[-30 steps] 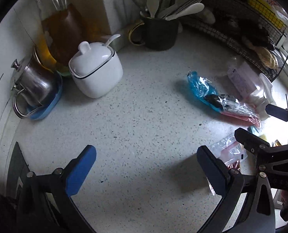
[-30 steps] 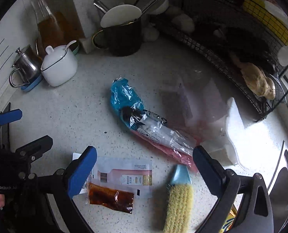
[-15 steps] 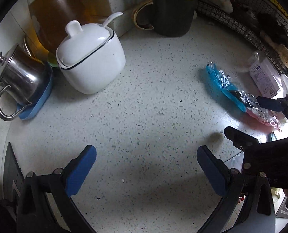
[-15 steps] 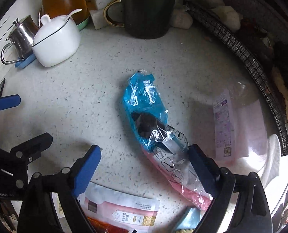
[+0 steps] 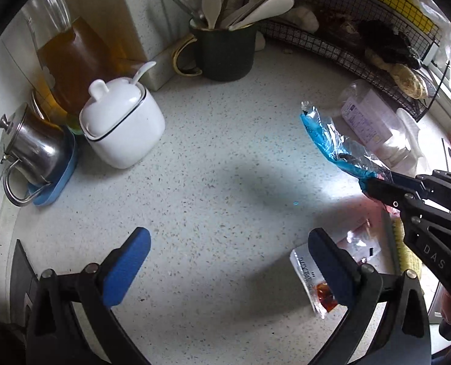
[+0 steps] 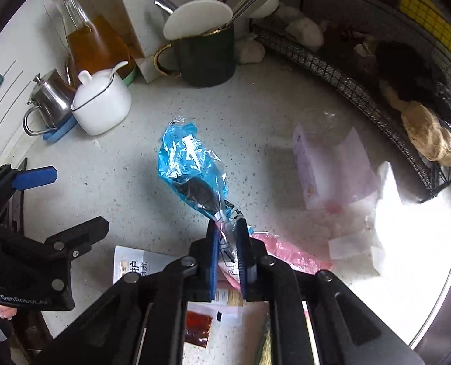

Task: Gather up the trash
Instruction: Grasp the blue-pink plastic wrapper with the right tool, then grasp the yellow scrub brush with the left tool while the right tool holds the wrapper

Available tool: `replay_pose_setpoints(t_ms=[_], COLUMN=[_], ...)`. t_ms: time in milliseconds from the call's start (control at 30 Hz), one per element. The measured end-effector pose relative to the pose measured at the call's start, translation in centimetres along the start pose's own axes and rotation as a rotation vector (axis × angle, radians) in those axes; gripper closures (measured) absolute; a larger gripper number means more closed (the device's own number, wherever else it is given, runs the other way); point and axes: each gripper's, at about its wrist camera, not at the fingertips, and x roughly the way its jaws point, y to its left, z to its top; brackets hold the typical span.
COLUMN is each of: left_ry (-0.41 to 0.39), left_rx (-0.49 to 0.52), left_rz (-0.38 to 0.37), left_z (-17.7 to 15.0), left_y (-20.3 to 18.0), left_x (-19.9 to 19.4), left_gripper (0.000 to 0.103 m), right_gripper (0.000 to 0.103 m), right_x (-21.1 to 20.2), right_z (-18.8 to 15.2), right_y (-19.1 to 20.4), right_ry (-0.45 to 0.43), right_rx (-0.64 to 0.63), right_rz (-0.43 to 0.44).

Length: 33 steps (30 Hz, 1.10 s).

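Right wrist view: right gripper (image 6: 227,237) clamped on blue wrapper (image 6: 192,164), center frame, above speckled counter (image 6: 255,115). Left wrist view: left gripper (image 5: 228,264) spread wide, holding nothing, at bottom; sauce packet (image 5: 322,292) flat at lower right.

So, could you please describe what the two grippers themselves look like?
Both are matte black linkage frames with silver pivot screws and flat blue pads. The left gripper bears white "GenRobot.AI" lettering on its body in the right wrist view; the right gripper shows "DAS" in the left wrist view. No cables or sleeves are visible.
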Motion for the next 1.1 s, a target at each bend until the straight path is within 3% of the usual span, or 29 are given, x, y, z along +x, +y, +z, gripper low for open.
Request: replay_pose_setpoints(t_ms=[267,433,700,967,1100], left_ry=[-0.042,-0.027,0.030,0.126,0.161], left_rx=[0.090,0.176,0.323,0.361,0.376], left_rz=[-0.067,-0.124,-0.208,-0.256,-0.274], left_z=[-0.7,-1.6,-1.7,-1.6,-2.0], left_y=[-4.7,-8.4,-14.9,-18.5,-19.3], left_x=[-3.1,-3.6,-1.4,2.6,3.9], left_gripper=[0.000,0.000,0.000,0.001,0.017], right_gripper=[0.094,0.094,0.093,0.094,0.093], right_x=[-6.0,-7.6,-9.1,-8.9,-8.3], right_z=[-4.8,-8.0,-11.8,-13.7,-14.1], right_y=[-2.6,-5.0,-8.0,-10.3,-10.5], right_ry=[-0.082,-0.071,-0.043,-0.014,0.008], right_rx=[0.131,0.265,0.400,0.473,0.493], right_rz=[-0.091,-0.176,-0.270,-0.300,-0.301])
